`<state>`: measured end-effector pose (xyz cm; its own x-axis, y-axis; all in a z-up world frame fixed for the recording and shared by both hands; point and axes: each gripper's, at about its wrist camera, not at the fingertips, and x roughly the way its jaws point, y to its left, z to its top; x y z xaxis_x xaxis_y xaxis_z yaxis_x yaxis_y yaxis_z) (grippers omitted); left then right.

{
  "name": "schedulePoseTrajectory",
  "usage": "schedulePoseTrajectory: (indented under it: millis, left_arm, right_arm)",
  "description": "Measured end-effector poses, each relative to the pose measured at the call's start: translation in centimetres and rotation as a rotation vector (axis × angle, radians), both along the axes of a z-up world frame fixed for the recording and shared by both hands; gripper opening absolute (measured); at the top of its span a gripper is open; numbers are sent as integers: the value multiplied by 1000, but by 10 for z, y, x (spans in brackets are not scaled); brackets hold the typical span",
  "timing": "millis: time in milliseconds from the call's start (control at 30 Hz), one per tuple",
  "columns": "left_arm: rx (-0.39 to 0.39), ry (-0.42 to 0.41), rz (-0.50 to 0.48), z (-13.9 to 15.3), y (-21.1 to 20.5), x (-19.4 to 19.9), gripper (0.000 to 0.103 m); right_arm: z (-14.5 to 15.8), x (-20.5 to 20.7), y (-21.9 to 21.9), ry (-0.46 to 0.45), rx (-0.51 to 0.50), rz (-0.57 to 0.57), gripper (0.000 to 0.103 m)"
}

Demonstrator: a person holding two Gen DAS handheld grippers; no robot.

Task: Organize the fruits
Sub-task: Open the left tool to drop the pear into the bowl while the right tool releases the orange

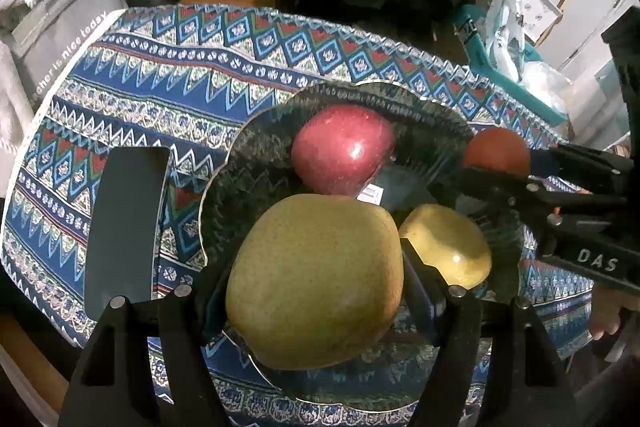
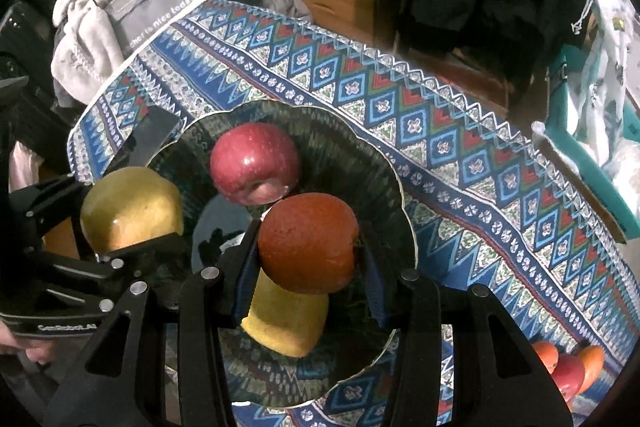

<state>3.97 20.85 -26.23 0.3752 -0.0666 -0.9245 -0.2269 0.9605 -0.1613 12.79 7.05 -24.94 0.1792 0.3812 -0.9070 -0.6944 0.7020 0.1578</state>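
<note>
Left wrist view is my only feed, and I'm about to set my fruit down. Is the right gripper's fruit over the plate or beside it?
Observer: Over the plate. The right gripper holds the orange-red fruit right above the small yellow fruit.
Operator: Any fruit left off the plate?
Observer: Yes. A few orange and red fruits sit by the cloth's edge, at the lower right of the right wrist view.

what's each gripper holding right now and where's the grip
Left gripper clamps the yellow-green pear across its sides; right gripper clamps the orange-red fruit across its sides.
</note>
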Motion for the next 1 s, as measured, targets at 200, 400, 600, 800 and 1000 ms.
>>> schedulePoseTrajectory:
  millis: [200, 400, 600, 800, 1000]
  left_arm:
    - [0, 52, -1, -14, -1, 4, 75]
    - [29, 19, -12, -4, -3, 3, 77]
    - [51, 40, -19, -6, -7, 1, 77]
    - [57, 7, -8, 8, -7, -3, 77]
    - [44, -19, -11, 19, -11, -5, 77]
  right_arm:
    - [-4, 3, 1, 17, 3, -6, 45]
    - [-13, 6, 2, 42, -4, -13, 45]
    - [-20, 4, 3, 55, -12, -13, 46]
    - [-20, 2, 1, 52, -5, -15, 48]
    - [-6, 2, -5, 42, 24, -33, 51]
